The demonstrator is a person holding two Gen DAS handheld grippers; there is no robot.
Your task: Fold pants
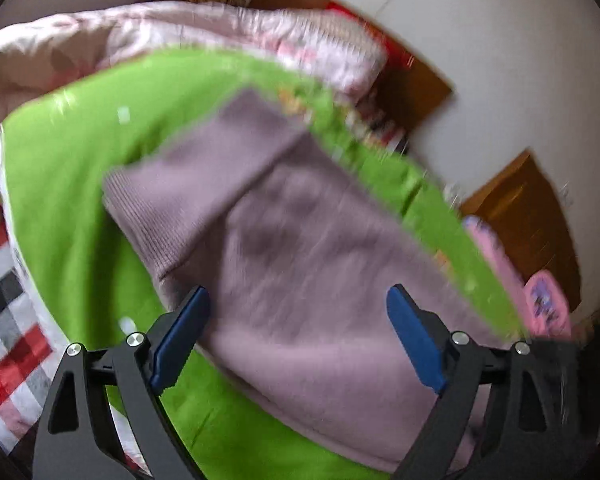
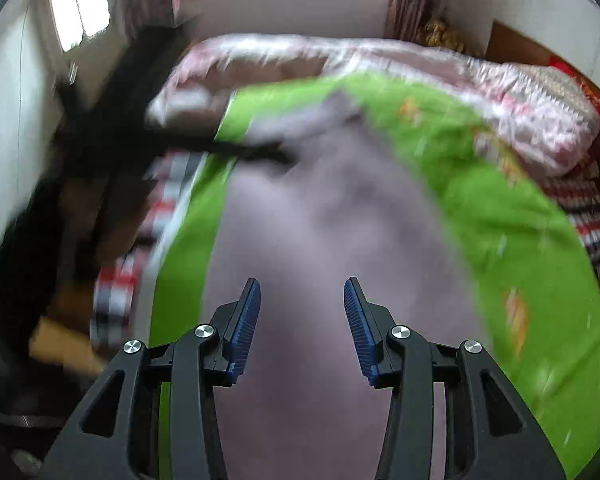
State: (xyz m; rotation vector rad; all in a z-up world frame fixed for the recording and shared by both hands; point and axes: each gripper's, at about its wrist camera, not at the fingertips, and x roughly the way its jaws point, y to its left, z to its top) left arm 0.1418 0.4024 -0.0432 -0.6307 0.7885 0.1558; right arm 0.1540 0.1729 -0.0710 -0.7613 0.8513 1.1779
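Note:
The mauve knit pants [image 1: 284, 240] lie on a bright green mat [image 1: 76, 184] spread over the bed, with one end folded over on top of the rest. My left gripper [image 1: 298, 308] hovers over their near part, jaws wide open and empty. In the right wrist view the pants [image 2: 320, 248] run away from me down the green mat [image 2: 512, 240]. My right gripper [image 2: 302, 296] is above them, open and empty. Both views are motion-blurred.
A pink quilt [image 1: 172, 36] is bunched at the far side of the bed, also in the right wrist view [image 2: 420, 64]. A red, white and black checked sheet [image 1: 8, 320] shows at the left edge. A wooden headboard [image 1: 520, 216] and pink items [image 1: 540, 300] lie right.

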